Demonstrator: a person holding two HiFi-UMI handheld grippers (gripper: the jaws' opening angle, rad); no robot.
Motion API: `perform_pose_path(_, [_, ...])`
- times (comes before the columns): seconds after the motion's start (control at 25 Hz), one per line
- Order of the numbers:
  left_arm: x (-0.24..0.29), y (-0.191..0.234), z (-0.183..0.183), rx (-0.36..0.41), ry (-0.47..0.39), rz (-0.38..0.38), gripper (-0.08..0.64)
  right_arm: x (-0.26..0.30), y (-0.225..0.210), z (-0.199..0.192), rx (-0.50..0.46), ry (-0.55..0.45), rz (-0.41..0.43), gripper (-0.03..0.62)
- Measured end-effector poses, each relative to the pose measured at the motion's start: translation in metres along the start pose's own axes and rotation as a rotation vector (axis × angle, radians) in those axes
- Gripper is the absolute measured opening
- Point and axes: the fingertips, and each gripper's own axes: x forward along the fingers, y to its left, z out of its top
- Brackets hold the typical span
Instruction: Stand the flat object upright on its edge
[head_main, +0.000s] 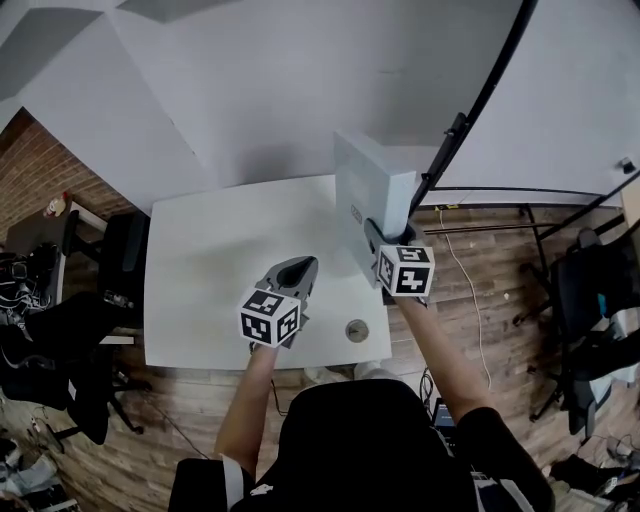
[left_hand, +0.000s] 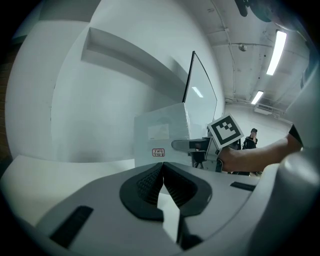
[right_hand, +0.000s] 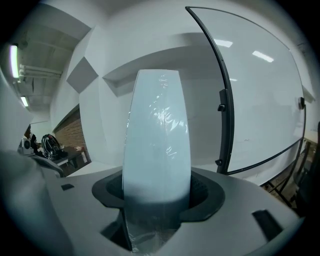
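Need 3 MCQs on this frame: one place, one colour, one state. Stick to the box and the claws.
1. Where on the table is the flat box?
A) lying flat in the middle
B) at the right edge, gripped by the right claw
C) at the front left corner

2. What colour is the flat box?
A) red
B) black
C) white

3. What state is the left claw in?
A) shut, empty
B) wide open
C) shut on the flat box

Answers:
1. B: the head view shows it at the table's right edge, and the right gripper view shows it clamped between the jaws.
2. C: it looks white in every view.
3. A: its pads meet with nothing between them.
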Motion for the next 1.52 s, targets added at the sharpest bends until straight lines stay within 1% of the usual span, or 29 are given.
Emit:
perform_pose_path(0.28, [0.005, 0.005, 0.000, -0.004, 0.001, 0.006, 0.014, 0.004, 0.004, -0.001, -0.027, -0.012, 0.000, 0.285])
perform_pose_path(0.6, [0.004, 0.005, -0.001, -0.015, -0.003, 0.016, 0.014, 0.008, 0.006, -0.002, -0.020, 0.000, 0.012, 0.284])
perform_pose_path(0.88, [0.004, 0.000, -0.007, -0.021, 0.001, 0.017, 0.014, 0.008, 0.015, -0.008, -0.059, 0.018, 0.040, 0.285])
perform_pose_path(1.24, [0.006, -0.005, -0.014, -0.035, 0.011, 0.017, 0.014, 0.007, 0.015, -0.034, -0.049, 0.093, 0.057, 0.285])
perform_pose_path(1.52, [0.007, -0.007, -0.020, -0.044, 0.022, 0.019, 0.014, 0.008, 0.017, -0.056, -0.071, 0.148, 0.071, 0.284])
